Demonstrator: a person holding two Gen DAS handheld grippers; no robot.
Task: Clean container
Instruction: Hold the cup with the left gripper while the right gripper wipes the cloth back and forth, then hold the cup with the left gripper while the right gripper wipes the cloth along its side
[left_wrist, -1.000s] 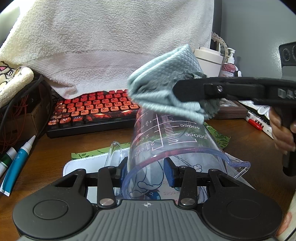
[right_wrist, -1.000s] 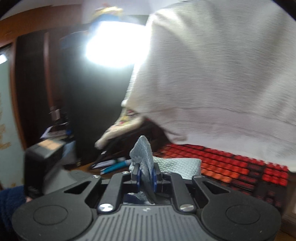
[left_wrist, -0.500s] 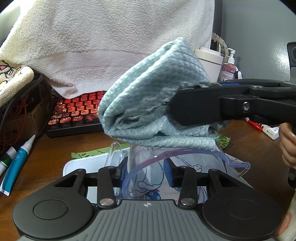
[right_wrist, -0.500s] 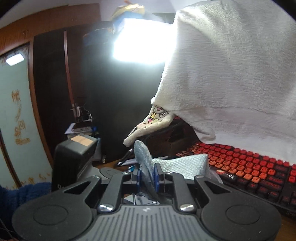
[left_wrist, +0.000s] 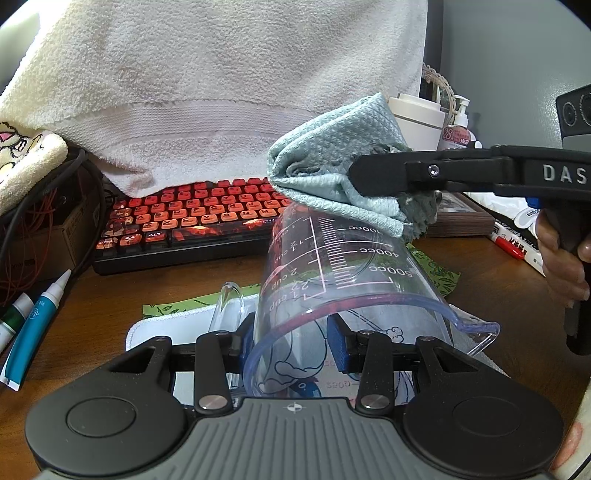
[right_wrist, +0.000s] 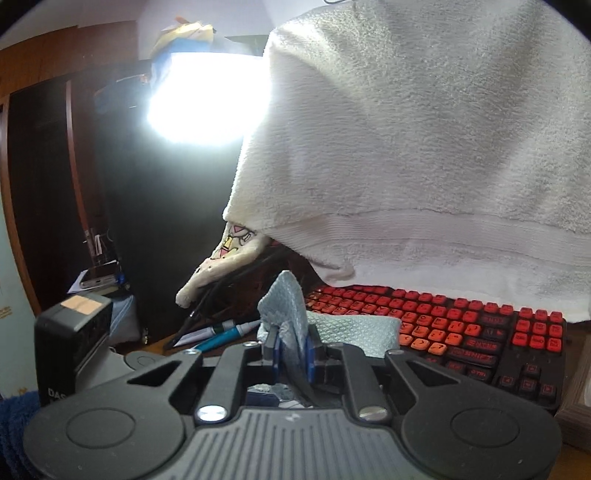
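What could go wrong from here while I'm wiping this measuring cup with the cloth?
The left gripper pinches only the rim wall of the tilted cup; pressing with the cloth could twist it loose onto the desk. The right gripper holds just a fold of cloth, so it may slip out. The keyboard sits close behind.

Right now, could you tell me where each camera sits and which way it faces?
Left wrist: sits on the left gripper, looking along its fingers, shut on the measuring cup, toward the keyboard; a hand shows at right.
Right wrist: sits on the right gripper, shut on the cloth, facing the towel; a blue sleeve shows at lower left.
Shared: keyboard, towel, cloth, and each other's gripper.
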